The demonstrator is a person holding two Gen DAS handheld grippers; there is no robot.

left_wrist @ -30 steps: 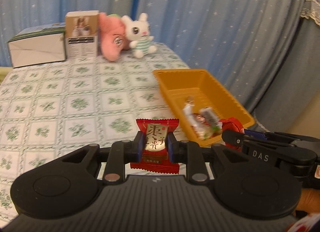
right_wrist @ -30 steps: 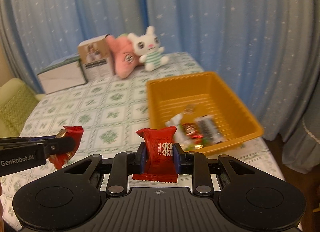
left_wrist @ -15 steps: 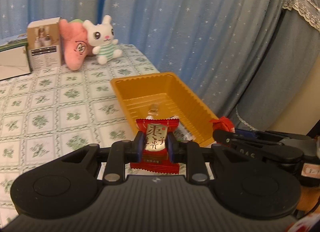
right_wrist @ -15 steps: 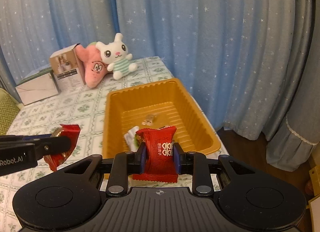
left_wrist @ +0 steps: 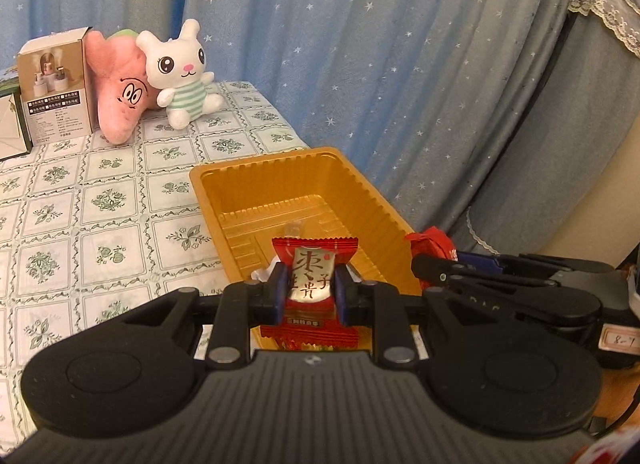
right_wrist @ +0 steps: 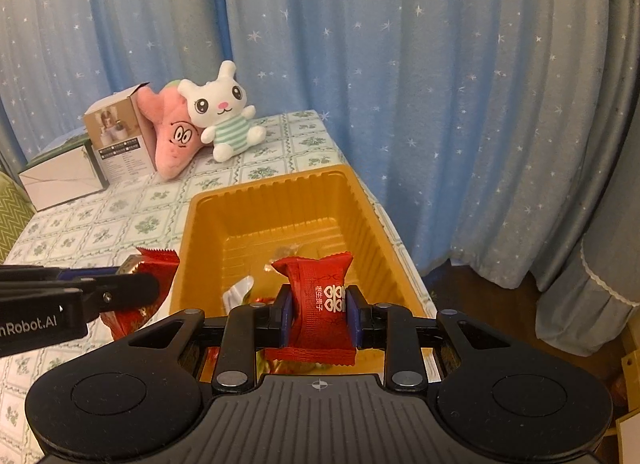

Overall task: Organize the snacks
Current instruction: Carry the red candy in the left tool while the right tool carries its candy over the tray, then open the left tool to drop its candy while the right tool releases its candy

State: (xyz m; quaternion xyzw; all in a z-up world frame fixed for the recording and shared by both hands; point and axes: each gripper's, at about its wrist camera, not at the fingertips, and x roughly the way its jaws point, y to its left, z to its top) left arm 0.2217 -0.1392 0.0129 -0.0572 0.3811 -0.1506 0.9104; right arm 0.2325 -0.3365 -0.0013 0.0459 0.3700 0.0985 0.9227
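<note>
Gripping crinkly red candy packets (left_wrist: 310,284) over ribbed orange tray (right_wrist: 372,220).

An orange tray (right_wrist: 304,200) sits on a white surface (left_wrist: 100,200) patterned with green leaf squares. Red candy wrappers (left_wrist: 310,284) show gold panels. Behind hang blue star-speckled curtains (right_wrist: 400,64), a pink plush (left_wrist: 120,92) and a white, green-striped rabbit (left_wrist: 180,72).

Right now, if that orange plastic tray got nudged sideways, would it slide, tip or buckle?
The orange ribbed plastic tray looks thin-walled and probably light, holding only a few wrapped sweets, so it would likely slide on the green-patterned tablecloth. Its wide, flat base makes tipping unlikely. The wall might flex.
</note>
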